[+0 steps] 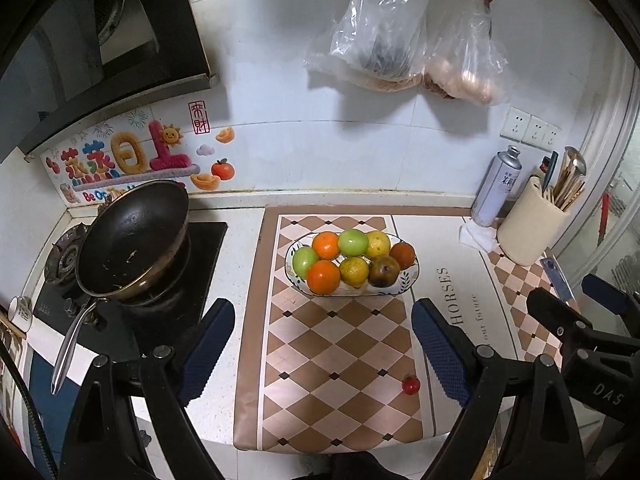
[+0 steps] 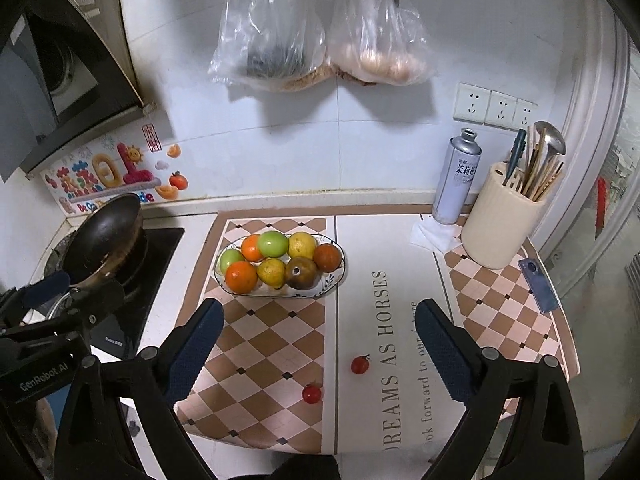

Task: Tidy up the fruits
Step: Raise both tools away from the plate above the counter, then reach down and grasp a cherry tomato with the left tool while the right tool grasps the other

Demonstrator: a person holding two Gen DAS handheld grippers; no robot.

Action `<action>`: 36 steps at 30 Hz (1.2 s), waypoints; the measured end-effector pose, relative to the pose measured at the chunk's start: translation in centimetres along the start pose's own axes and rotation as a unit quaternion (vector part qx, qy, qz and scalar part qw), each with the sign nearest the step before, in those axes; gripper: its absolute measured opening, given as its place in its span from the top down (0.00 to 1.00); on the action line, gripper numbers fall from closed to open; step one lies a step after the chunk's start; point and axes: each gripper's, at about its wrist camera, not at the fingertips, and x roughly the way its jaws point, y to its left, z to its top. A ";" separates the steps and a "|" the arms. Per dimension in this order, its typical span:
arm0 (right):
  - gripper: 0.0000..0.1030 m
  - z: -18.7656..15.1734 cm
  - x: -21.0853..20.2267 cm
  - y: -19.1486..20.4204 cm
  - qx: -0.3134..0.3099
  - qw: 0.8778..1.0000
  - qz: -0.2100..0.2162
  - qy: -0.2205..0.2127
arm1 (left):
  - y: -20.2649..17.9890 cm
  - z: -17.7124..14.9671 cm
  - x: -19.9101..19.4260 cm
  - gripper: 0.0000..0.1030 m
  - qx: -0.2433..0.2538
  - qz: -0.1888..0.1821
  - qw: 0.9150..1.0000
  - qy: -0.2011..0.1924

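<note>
Left gripper (image 1: 322, 350): jaws wide apart, holding nothing, above the checked mat (image 1: 320, 360).
Right gripper (image 2: 320, 344): likewise spread, empty.
Two cherry tomatoes (image 2: 360, 365) (image 2: 311, 393): loose on the mat, between and just ahead of the right gripper's fingers, well apart from the bowl. Judged light, smooth, thin-skinned, prone to roll; pinch gently across the middle.
Fruit bowl (image 2: 336, 276): farther back on the counter (image 1: 240, 236), piled with oranges, green and yellow fruit.

The mat (image 2: 360, 320) at lower center reads "DREAMS AS HORSES" and "look forward to our future", the left gripper (image 2: 44, 292) at lower left bears "GenRobot.AI", and the wall sticker (image 1: 120, 160) at left shows "Be".
</note>
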 end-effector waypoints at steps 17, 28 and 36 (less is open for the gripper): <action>0.03 -1.8 0.3 -3.4 0.085 0.996 0.032 0.011 | -0.7 -1.7 0.5 0.00 0.013 -0.002 1.000 0.027; 0.34 -6.4 13.6 -12.3 0.133 0.979 0.048 0.150 | -4.9 -6.5 13.5 0.00 -0.003 -0.007 0.978 0.208; 0.44 -9.7 21.7 -15.4 0.124 0.961 0.078 0.234 | -10.6 -11.3 23.8 0.08 -0.011 -0.054 0.931 0.360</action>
